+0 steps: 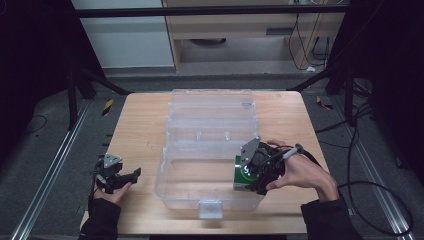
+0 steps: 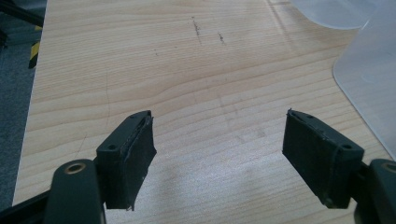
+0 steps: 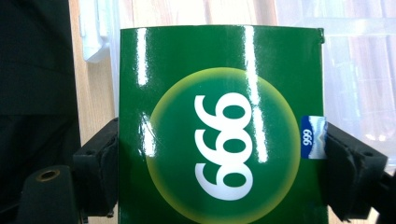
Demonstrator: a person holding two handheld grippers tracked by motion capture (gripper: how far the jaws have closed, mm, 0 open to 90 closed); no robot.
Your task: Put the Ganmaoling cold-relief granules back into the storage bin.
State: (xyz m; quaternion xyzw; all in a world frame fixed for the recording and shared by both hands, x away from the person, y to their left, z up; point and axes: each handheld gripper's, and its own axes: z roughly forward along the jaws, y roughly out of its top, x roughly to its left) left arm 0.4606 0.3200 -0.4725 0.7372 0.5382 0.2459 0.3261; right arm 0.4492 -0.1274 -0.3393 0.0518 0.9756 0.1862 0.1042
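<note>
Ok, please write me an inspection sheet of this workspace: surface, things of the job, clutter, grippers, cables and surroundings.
Surface: wooden table, a few faint dark marks in the left gripper view.
Job's things: clear plastic box, lid open; green box printed 999, at the clear box's right front corner.
Clutter: nothing seen.
Grippers: left gripper open above bare wood; right gripper shut on the green box.
Cables: a cable trails from the right gripper; more cables on the floor at right.
Surroundings: grey floor, metal rails at both sides, a cabinet behind, dark frame.
</note>
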